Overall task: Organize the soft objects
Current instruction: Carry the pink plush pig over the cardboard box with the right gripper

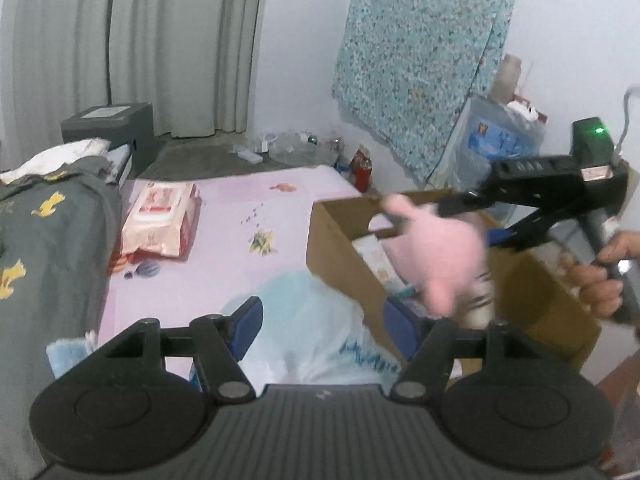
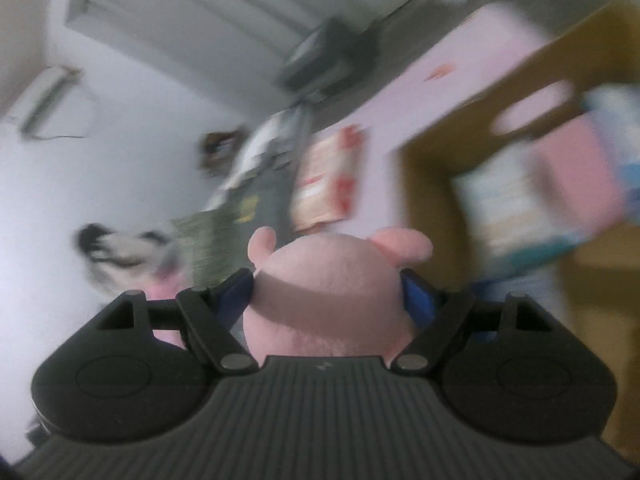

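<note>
My right gripper [image 2: 328, 292] is shut on a pink plush toy [image 2: 328, 284], its blue pads pressing both sides. In the left wrist view the same pink plush toy [image 1: 440, 256] hangs blurred over the open cardboard box [image 1: 336, 248], held by the right gripper [image 1: 444, 220] coming in from the right. My left gripper [image 1: 322, 316] is open and empty, low over a white and light-blue soft bag [image 1: 316, 320] on the pink bed sheet [image 1: 248, 208]. The box [image 2: 448, 148] holds pink and pale packs.
A pack of wet wipes [image 1: 160, 220] lies on the sheet at the left. A grey blanket with yellow figures [image 1: 48, 240] is heaped at the far left. A dark box [image 1: 108, 128] stands by the curtain. A patterned cloth [image 1: 420, 60] hangs on the wall.
</note>
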`<state>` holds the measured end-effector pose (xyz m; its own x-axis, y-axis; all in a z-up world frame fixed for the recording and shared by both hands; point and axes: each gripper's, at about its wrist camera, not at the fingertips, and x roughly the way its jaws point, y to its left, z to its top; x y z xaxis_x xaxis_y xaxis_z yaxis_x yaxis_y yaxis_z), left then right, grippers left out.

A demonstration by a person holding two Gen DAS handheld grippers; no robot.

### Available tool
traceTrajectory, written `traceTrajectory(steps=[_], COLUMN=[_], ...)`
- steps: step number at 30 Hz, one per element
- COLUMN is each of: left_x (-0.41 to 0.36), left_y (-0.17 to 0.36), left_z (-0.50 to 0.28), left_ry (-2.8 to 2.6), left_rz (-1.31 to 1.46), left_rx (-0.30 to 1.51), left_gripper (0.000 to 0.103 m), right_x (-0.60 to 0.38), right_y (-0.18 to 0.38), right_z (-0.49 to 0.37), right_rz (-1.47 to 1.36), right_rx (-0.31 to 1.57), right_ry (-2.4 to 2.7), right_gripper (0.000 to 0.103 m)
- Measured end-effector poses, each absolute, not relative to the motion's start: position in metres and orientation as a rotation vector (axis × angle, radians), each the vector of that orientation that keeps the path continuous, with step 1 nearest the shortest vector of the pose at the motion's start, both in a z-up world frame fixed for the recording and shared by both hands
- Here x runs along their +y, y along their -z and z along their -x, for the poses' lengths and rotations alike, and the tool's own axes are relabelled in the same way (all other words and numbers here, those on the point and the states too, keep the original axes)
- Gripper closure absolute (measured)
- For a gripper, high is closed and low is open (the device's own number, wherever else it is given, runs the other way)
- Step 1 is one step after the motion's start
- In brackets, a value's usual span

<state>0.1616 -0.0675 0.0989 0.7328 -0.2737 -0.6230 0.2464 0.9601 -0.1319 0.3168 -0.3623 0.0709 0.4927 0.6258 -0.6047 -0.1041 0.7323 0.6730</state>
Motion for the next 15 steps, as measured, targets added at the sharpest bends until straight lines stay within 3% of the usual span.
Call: traceTrajectory(steps=[7,15], left_x=[-0.032,0.017], left_y=[-0.082,-0.069], left_z=[-0.141,-0.102], left_ry=[0.190,0.068], left_rz=[0.149,0.305], left_rx=[0.738,0.768], left_gripper=[0.035,0.034], right_x=[-0.389,-0.334], right_y=[-0.045,0.023], right_z=[-0.311,-0.319], right_rz=[-0.145,0.443], right_rx=[1.037,1.019], right_ry=[-0.197,-0.040], right_gripper=[0.024,0.021])
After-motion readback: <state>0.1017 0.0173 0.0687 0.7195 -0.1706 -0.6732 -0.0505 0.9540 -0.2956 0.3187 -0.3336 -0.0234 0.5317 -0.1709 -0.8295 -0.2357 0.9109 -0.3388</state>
